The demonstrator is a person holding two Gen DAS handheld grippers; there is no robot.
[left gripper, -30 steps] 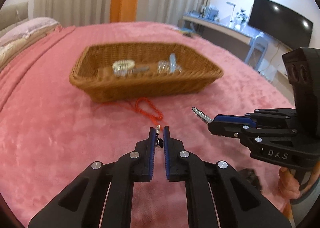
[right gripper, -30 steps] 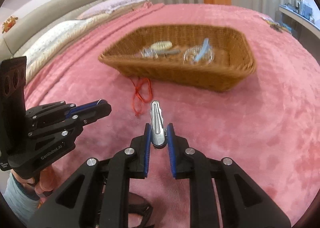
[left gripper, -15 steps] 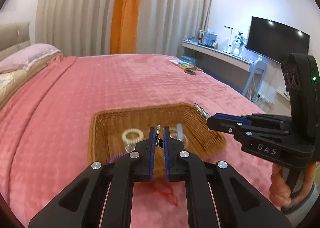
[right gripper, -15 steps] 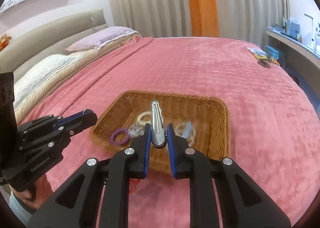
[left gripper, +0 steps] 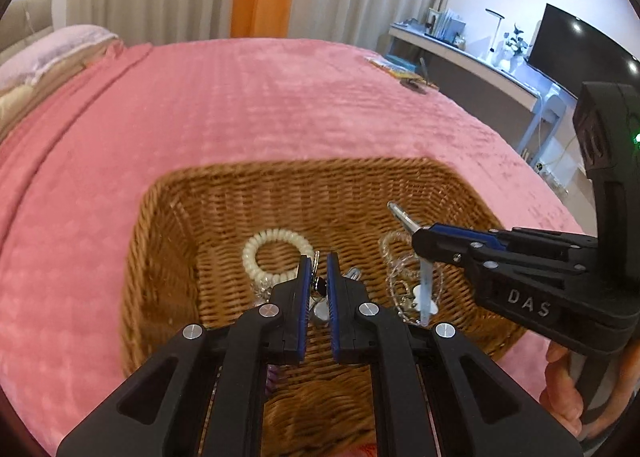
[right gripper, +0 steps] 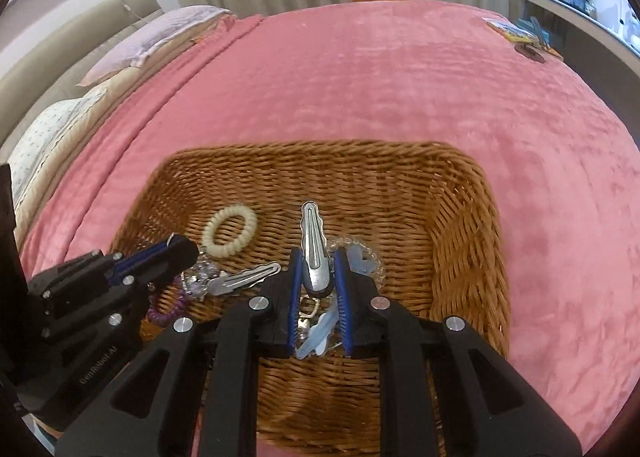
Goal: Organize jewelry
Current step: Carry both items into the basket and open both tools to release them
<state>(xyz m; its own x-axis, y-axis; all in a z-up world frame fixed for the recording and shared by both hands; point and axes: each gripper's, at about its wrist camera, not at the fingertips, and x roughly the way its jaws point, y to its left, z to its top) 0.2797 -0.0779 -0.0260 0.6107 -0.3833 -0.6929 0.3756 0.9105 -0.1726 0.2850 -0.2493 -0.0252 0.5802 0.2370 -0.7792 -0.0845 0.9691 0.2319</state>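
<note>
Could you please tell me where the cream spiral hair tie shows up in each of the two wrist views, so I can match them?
Left wrist view: the cream spiral hair tie lies on the basket floor at centre, just left of and beyond the left gripper.
Right wrist view: the same tie lies left of centre, beyond the left gripper.
Shared landmark: the wicker basket on the pink bedspread.

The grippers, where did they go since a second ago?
Both moved forward from the blanket to above the basket. The left gripper lifted the red cord's clasp with it. The right gripper still holds the silver hair clip. Nothing has been let go; the basket's jewelry looks unmoved.
</note>
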